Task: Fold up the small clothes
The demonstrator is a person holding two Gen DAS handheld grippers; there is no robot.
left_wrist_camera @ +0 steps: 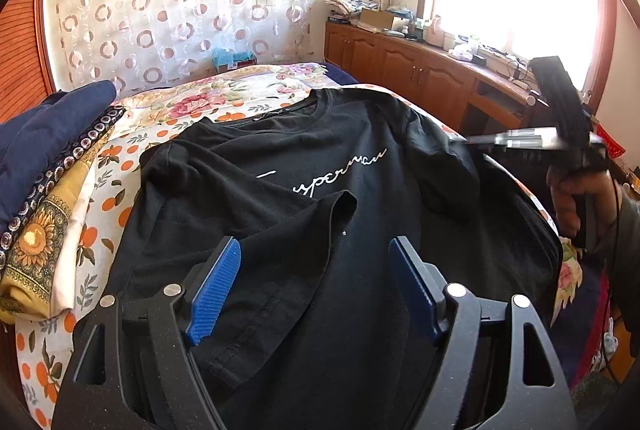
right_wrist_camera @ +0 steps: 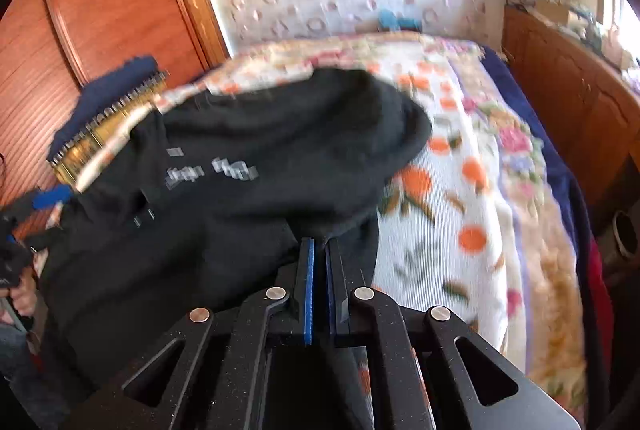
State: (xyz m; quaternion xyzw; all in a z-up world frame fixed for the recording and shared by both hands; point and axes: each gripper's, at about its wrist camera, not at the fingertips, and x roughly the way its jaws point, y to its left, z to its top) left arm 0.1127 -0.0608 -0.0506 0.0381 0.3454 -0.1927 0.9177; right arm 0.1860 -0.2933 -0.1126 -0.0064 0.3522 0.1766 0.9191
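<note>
A black T-shirt (left_wrist_camera: 320, 166) with white script lettering lies on the bed, its left sleeve folded in over the chest. My left gripper (left_wrist_camera: 314, 262) is open and empty, its blue pads (left_wrist_camera: 216, 290) hovering over the shirt's lower half. My right gripper (right_wrist_camera: 319, 250) is shut on the black T-shirt (right_wrist_camera: 248, 158) at its right sleeve edge and lifts that side up and inward; this view is blurred. The right gripper also shows in the left wrist view (left_wrist_camera: 472, 140) at the shirt's right shoulder.
A stack of folded clothes (left_wrist_camera: 48, 182) sits on the bed's left side. The floral and orange-print bedspread (right_wrist_camera: 460, 198) lies under the shirt. Wooden cabinets (left_wrist_camera: 400, 66) with clutter run along the right under the window. A wooden wardrobe (right_wrist_camera: 100, 2) stands at left.
</note>
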